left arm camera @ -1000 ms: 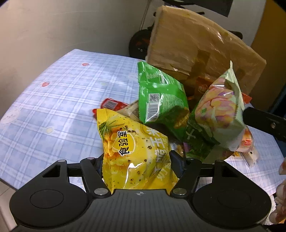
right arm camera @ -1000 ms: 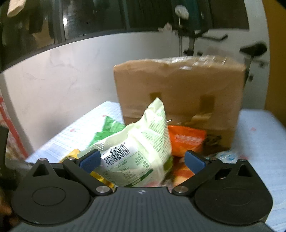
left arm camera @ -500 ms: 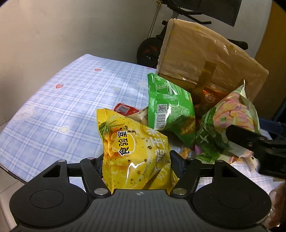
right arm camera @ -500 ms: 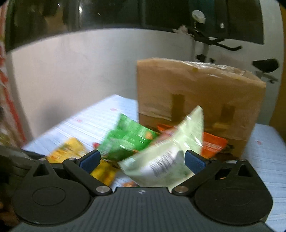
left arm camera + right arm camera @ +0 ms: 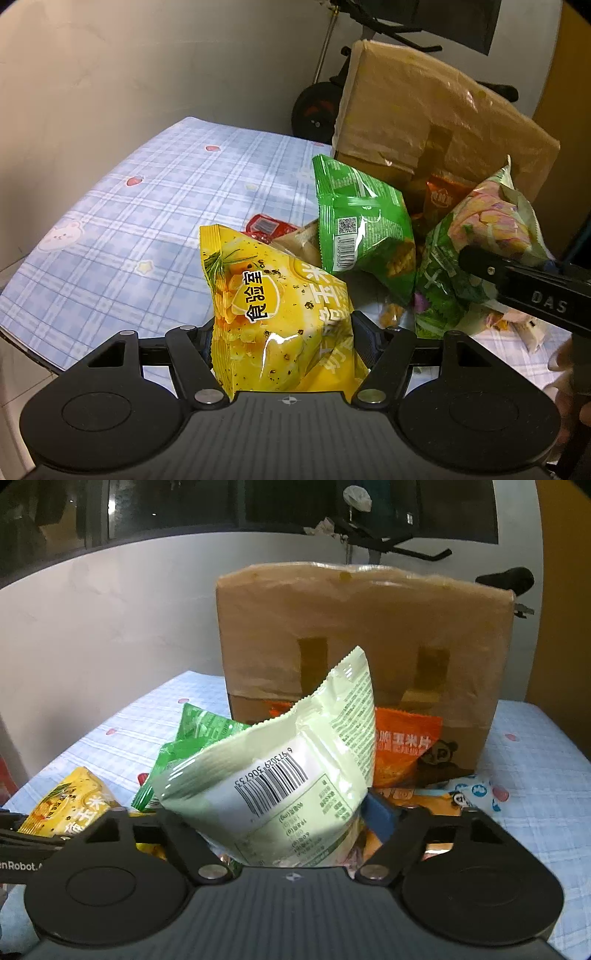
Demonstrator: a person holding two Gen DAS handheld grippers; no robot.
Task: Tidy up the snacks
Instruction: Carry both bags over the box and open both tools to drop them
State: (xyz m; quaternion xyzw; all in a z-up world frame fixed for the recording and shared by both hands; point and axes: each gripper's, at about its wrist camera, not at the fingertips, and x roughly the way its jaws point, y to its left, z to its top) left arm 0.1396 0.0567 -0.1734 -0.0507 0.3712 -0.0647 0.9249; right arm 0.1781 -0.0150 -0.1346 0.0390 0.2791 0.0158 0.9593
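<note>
My left gripper (image 5: 282,332) is shut on a yellow snack bag (image 5: 273,306) and holds it above the near table edge. My right gripper (image 5: 280,812) is shut on a pale green snack bag (image 5: 280,775), barcode side toward the camera; this bag also shows in the left wrist view (image 5: 484,236). A bright green bag (image 5: 362,229) leans in the snack pile in front of a brown cardboard box (image 5: 362,642). An orange bag (image 5: 402,749) stands against the box. The yellow bag also shows at the lower left of the right wrist view (image 5: 66,805).
The table has a blue checked cloth (image 5: 129,221). A small red packet (image 5: 266,227) and other small snacks lie in the pile. A white-blue packet (image 5: 472,790) lies right of the box. An exercise bike stands behind the box. A wall is on the left.
My right gripper swung back toward the box and closed tighter on the pale green bag. My left gripper drew back slightly with the yellow bag.
</note>
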